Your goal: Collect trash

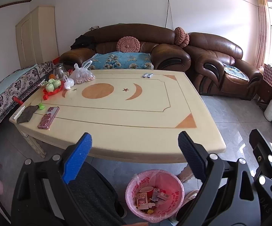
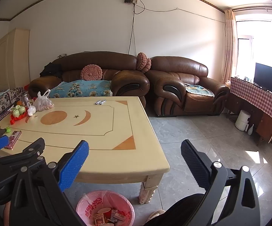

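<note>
Although the pink-lined round waste bin point(image 1: 154, 194) on the floor by the near edge of the cream tabletop point(image 1: 117, 116) already holds a paper cup, small cartons and wrappers, the collecting does not look finished. Two small silvery wrappers point(image 1: 147, 75) lie side by side near the far edge, well apart from the bin, and they appear the most likely trash left. At the far left corner sit a clear plastic bag of nuts point(image 1: 82, 75), a crumpled white scrap point(image 1: 68, 84) just beside it, and a red tray of green cups point(image 1: 53, 86); whether the scrap counts as trash I cannot tell. A pink phone point(image 1: 48, 117), a dark cloth point(image 1: 27, 114) and a small green cap point(image 1: 40, 106) near the left edge seem to be belongings rather than rubbish.

Above the bin and the near table edge, the left hand-held gripper point(image 1: 136, 146) hangs with its blue and black pads spread wide, holding and touching nothing. Just to its right, the right hand-held gripper point(image 2: 134, 158) is likewise wide apart and empty, over the table's near right corner. My judgement is that most of the job is done, with a reach across to the far wrappers remaining.
</note>
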